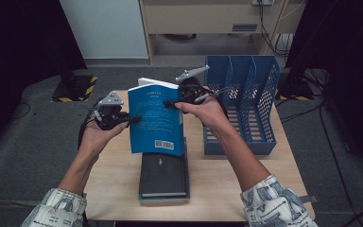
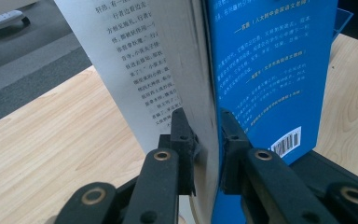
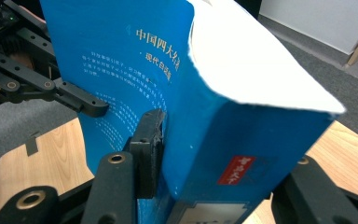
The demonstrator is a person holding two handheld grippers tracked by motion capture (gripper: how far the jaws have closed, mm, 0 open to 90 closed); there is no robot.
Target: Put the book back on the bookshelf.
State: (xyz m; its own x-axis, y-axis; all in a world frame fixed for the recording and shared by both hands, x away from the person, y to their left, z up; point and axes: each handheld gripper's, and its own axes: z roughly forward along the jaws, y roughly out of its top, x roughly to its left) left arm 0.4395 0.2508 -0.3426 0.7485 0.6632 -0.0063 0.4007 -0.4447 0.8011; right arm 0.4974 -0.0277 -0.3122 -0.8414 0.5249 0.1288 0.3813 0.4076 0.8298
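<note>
1. We hold a blue book (image 1: 155, 120) upright above a stack of dark books (image 1: 164, 176) on the wooden table (image 1: 227, 179).
2. Our left gripper (image 2: 208, 140) is clamped on its page edge.
3. Our right gripper (image 3: 223, 163) is closed across its spine.
4. A blue file rack (image 1: 246, 104) stands just beside.

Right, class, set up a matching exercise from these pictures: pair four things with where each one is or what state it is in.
Things:
1. blue book
2. dark book
3. file rack
4. left claw

States:
A. lying flat on the table
B. held upright above the table
C. standing on the table's right side
D. shut on a book's fore edge

Pairs: 1-B, 2-A, 3-C, 4-D
</note>
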